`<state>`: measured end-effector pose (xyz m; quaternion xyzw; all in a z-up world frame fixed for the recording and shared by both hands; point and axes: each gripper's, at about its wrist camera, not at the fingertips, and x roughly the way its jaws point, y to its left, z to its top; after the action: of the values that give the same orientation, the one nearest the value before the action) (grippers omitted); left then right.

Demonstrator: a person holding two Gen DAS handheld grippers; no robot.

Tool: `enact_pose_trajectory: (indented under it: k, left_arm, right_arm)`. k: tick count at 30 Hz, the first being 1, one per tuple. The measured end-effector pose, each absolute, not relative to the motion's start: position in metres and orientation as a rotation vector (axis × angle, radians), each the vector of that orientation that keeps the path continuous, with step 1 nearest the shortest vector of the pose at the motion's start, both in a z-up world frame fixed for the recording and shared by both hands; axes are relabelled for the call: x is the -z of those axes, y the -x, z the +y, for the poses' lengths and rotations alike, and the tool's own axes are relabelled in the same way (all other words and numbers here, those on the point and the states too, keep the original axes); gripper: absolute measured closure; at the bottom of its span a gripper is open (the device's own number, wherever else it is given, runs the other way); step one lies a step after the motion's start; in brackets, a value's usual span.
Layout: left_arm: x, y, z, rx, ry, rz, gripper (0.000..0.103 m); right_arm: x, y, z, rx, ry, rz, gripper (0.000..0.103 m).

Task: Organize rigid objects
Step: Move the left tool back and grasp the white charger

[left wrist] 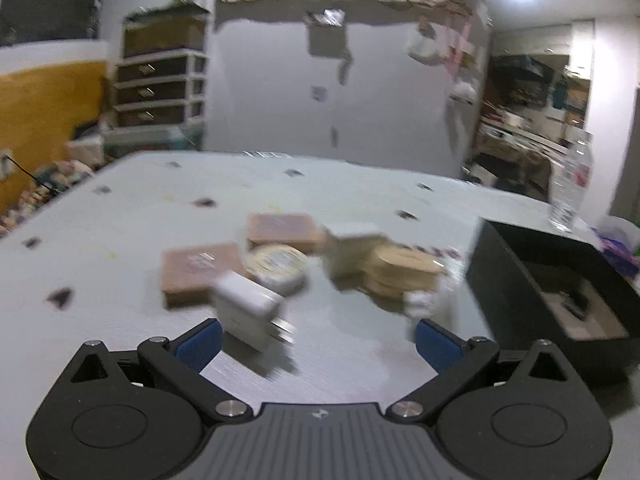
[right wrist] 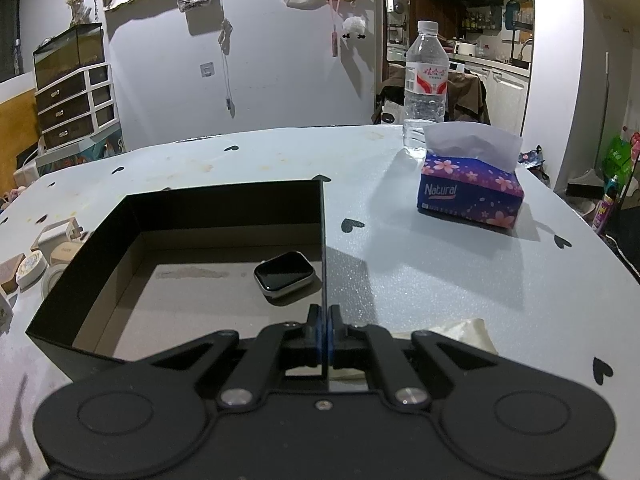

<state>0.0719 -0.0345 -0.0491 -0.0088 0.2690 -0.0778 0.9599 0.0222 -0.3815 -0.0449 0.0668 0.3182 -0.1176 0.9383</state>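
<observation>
A black open box (right wrist: 224,208) sits on the pale table; a smartwatch body (right wrist: 285,272) lies inside it. My right gripper (right wrist: 324,330) is shut on the box's right wall. In the blurred left wrist view, my left gripper (left wrist: 316,340) is open above the table, just before a white charger plug (left wrist: 250,312). Beyond it lie two brown square blocks (left wrist: 200,274), a round white tin (left wrist: 278,266), a small white block (left wrist: 356,250) and round wooden discs (left wrist: 404,274). The box (left wrist: 516,292) shows at the right.
A water bottle (right wrist: 426,80) and a purple tissue pack (right wrist: 470,190) stand on the far right of the table (right wrist: 400,264). A cream cloth (right wrist: 460,334) lies near my right gripper. Drawers (right wrist: 74,108) stand beyond the table's left edge.
</observation>
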Motion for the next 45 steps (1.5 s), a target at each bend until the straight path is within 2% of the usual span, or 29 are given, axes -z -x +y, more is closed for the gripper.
enact_pose_trajectory:
  k: [4,9,22,30,35,36,37,45]
  left_arm:
    - [0.051,-0.083,-0.025,0.119,-0.041,0.487,0.008]
    - [0.056,-0.101,-0.010,0.126,-0.054,0.482,0.021]
    - [0.068,-0.099,-0.009,0.354,-0.078,0.521,0.021]
    - [0.072,-0.102,-0.018,0.260,-0.109,0.575,0.045]
    - [0.072,-0.103,-0.020,0.222,-0.101,0.579,0.047]
    - [0.072,-0.103,-0.020,0.219,-0.100,0.578,0.052]
    - [0.071,-0.102,-0.020,0.211,-0.098,0.577,0.061]
    - [0.060,-0.095,-0.016,0.223,-0.017,0.586,0.061]
  right_arm:
    - [0.045,-0.023,-0.381,0.240,-0.135,0.651,0.100]
    - [0.045,-0.023,-0.381,0.241,-0.135,0.651,0.100]
    - [0.045,-0.023,-0.380,0.244,-0.127,0.653,0.100]
    - [0.045,-0.023,-0.380,0.244,-0.128,0.654,0.100]
    - [0.045,-0.023,-0.380,0.243,-0.129,0.654,0.100]
    - [0.045,-0.023,-0.380,0.242,-0.130,0.654,0.100]
    - [0.045,-0.023,-0.380,0.242,-0.130,0.654,0.100]
    - [0.045,-0.023,-0.380,0.242,-0.129,0.655,0.100]
